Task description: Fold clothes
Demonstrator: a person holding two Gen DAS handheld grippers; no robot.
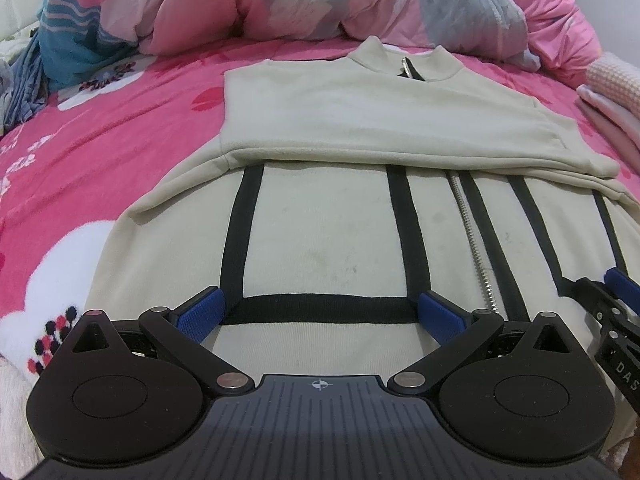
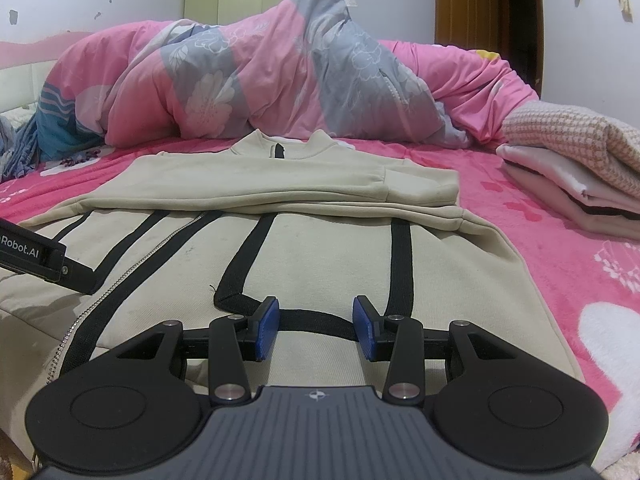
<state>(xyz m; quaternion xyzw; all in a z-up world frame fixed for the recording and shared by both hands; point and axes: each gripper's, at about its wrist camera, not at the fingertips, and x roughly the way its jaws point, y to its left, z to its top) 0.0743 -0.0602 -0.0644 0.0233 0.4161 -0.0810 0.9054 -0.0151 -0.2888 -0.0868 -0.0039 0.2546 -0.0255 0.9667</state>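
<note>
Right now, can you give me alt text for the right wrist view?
A cream zip jacket with black stripes lies on a pink bedspread, sleeves folded across its chest. The right tool hovers open above its hem, with a bunched quilt behind.

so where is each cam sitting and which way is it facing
Left wrist: sits on the left gripper, low over the jacket hem, facing up the bed toward the collar and duvet; own open fingers show, the right gripper at the right edge.
Right wrist: sits on the right gripper, facing the same way at a flatter angle; own open fingers show, the left gripper at the left edge.
Shared: jacket, zip, duvet, folded pile.
</note>
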